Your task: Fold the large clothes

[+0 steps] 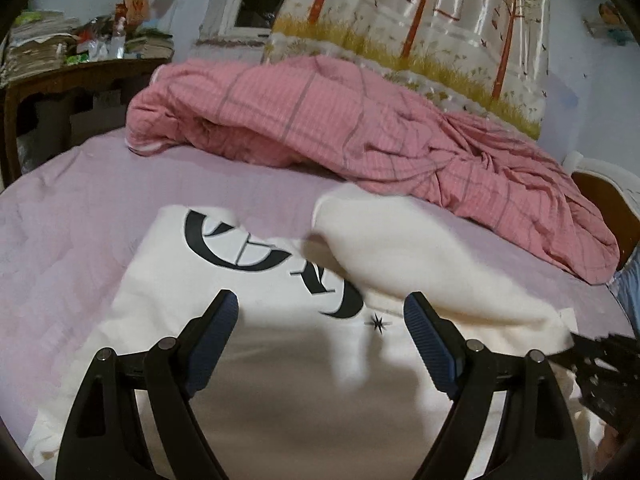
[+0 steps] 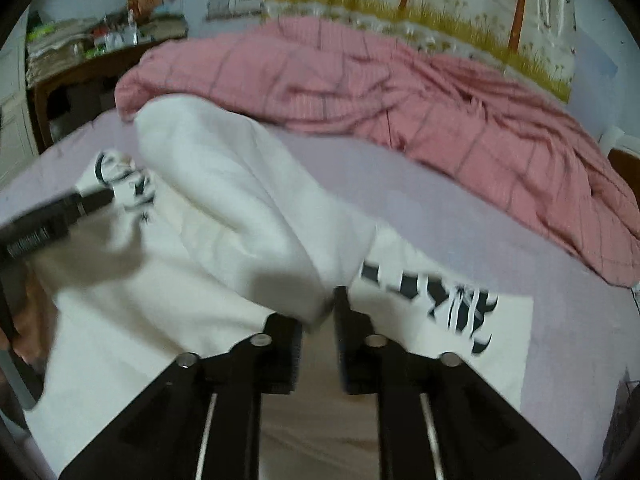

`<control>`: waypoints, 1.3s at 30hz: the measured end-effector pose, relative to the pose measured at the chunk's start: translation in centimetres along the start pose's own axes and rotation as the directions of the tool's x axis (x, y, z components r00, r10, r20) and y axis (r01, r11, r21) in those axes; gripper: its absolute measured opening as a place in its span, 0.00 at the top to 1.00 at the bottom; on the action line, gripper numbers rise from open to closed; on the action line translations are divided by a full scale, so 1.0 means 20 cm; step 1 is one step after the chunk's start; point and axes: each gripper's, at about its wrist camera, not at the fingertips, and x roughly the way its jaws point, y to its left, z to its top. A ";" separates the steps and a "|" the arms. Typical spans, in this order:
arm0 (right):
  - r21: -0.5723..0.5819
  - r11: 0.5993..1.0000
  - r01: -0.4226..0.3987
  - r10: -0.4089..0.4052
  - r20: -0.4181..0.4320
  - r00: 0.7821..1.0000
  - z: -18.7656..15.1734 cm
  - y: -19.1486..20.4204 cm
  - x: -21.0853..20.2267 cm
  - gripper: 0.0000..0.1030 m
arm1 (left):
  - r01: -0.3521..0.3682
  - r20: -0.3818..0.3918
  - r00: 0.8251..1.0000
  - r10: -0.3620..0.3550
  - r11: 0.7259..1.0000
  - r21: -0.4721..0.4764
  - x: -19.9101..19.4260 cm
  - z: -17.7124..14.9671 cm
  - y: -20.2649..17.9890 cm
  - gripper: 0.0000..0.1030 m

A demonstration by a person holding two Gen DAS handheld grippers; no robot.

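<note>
The left gripper (image 1: 320,312) hovers with jaws wide apart and nothing between them, just above a cream sweatshirt with black lettering (image 1: 256,332) that lies spread on the lilac bedsheet (image 1: 80,208). The right gripper (image 2: 320,312) has its jaws close together, clamped on the cuff of the sweatshirt's cream sleeve (image 2: 224,200), which is drawn across the body. Behind lies a rumpled pink checked quilt (image 1: 320,120); far left, a cluttered dark wooden desk (image 1: 80,72).
</note>
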 end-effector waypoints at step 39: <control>-0.182 0.977 -0.110 0.137 0.142 0.980 0.63 0.49 -0.08 0.92 | -0.188 0.150 0.958 0.243 0.932 -0.309 -0.27 0.16 0.47 0.19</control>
